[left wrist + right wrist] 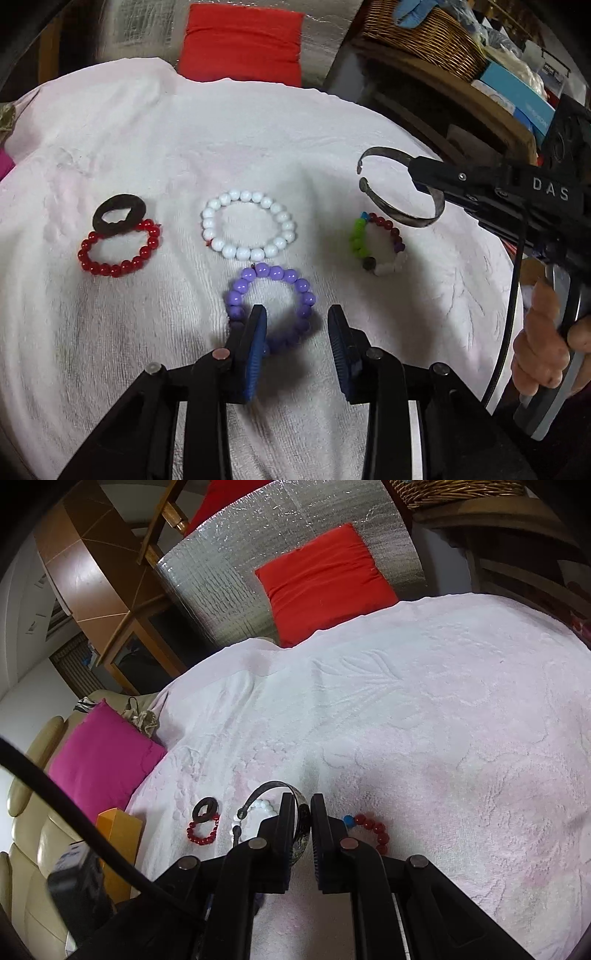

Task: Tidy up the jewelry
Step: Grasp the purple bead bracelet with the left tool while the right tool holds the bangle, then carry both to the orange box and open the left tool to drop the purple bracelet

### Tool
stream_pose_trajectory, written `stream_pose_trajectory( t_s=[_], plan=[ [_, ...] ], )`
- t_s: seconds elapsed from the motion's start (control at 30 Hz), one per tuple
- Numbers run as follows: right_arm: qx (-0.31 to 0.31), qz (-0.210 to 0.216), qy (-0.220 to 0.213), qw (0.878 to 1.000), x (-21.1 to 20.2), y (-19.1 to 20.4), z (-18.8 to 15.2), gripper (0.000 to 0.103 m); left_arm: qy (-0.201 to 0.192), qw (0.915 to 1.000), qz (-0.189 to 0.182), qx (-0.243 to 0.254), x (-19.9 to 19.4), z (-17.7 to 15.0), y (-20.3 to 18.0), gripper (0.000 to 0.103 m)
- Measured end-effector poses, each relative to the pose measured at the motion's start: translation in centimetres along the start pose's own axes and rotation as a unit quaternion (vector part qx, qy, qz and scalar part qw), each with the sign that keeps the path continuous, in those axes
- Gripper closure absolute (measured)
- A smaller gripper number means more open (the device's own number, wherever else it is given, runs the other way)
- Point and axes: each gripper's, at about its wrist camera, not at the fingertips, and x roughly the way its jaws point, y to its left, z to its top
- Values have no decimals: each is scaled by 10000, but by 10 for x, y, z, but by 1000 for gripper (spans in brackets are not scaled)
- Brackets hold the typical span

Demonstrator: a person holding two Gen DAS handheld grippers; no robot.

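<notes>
On the white towel (147, 147) lie a red bead bracelet (118, 251) with a dark flat ring (119, 215) overlapping it, a white bead bracelet (248, 229), a purple bead bracelet (275, 295) and a mixed-colour bead bracelet (375, 245). My left gripper (297, 332) is open, its left finger over the purple bracelet. My right gripper (304, 816) is shut on a dark metal cuff bangle (402, 192), held above the mixed-colour bracelet. The cuff also shows in the right wrist view (266, 790).
A red cushion (240, 40) and silver foil panel lie beyond the towel. A wicker basket (428, 33) and boxes sit on a shelf at the right. A pink cushion (99, 760), an orange box (118, 834) and a beige sofa are at the towel's left.
</notes>
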Motion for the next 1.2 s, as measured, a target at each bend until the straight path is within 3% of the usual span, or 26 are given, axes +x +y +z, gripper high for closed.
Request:
stream_pose_trajectory(
  t_s=[0.17,0.23,0.3,0.33,0.37,0.6,0.87,1.2],
  plan=[
    [15,12,6,10000,0,-2,1,93,117,9989,-179,410,10,-2,-22,73],
    [19,8,0,10000,-1,-2,1,93,184,9984,-44,529,16,-4,-27,73],
    [16,-15,-20,10000,-2,-3,1,93,168,9988,-81,457,18,-3,-26,75],
    [42,-6,-28,10000,-3,-5,1,93,154,9991,-77,388,17,-2,-24,87],
    [49,-9,-44,10000,-4,-6,2,93,166,9991,-76,372,20,1,-23,91],
    [69,-4,-116,9999,-6,-7,4,93,105,9995,-2,288,9,-2,-15,94],
    [30,54,-195,9998,-7,2,2,93,-526,9984,123,-134,-33,6,-2,94],
    [-288,394,-206,9986,1,51,-12,93,-1499,9854,338,-738,-105,5,31,94]
  ],
)
